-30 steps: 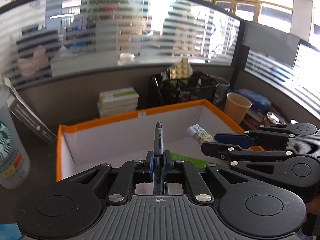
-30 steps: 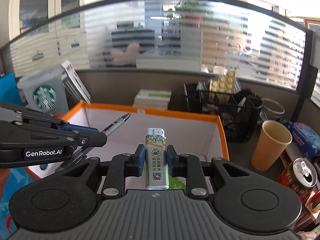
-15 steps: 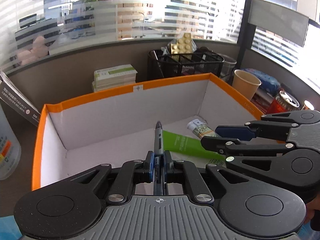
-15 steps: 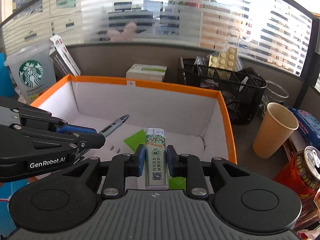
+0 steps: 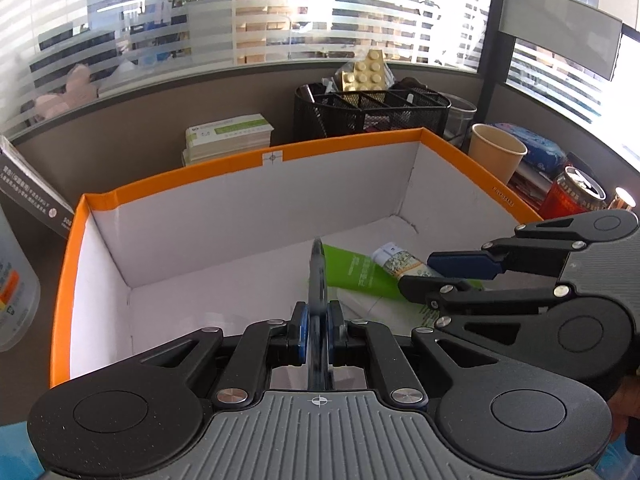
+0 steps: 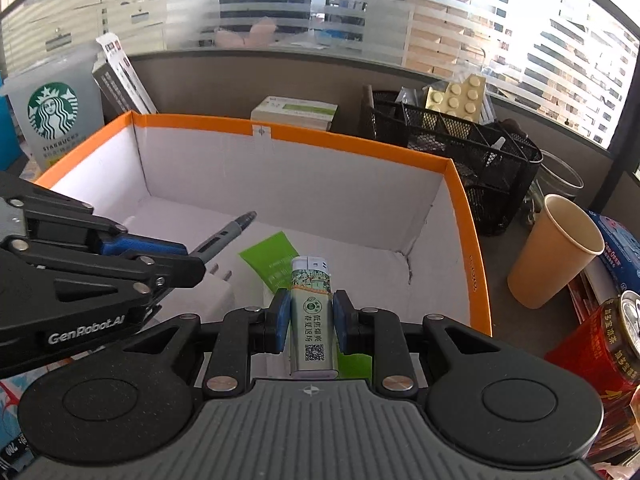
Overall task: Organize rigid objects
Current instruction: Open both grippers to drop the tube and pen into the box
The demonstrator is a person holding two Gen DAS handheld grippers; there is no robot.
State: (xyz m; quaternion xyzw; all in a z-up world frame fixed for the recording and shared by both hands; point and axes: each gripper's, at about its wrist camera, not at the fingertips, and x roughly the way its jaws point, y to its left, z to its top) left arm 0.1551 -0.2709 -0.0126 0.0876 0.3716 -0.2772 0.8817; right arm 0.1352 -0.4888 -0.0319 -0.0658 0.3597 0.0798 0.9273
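Observation:
An open white box with an orange rim (image 5: 348, 142) (image 6: 360, 140) stands in front of both grippers. My left gripper (image 5: 318, 320) is shut on a dark pen (image 5: 317, 276), which points forward over the box; it also shows in the right wrist view (image 6: 224, 236). My right gripper (image 6: 310, 314) is shut on a lighter (image 6: 312, 312) with a green label, held above the box's right half; the lighter also shows in the left wrist view (image 5: 400, 262). A green tube (image 5: 356, 274) (image 6: 272, 258) and a white plug (image 6: 218, 280) lie on the box floor.
Behind the box are a stack of green-and-white booklets (image 5: 228, 136), a black mesh organizer (image 5: 368, 112) and a Starbucks cup (image 6: 54, 116). To the right stand a paper cup (image 6: 556, 252) and a red can (image 6: 600, 344).
Both grippers have moved forward and lower over the box, with the pen and the lighter still held. The box floor and the green tube now show more fully.

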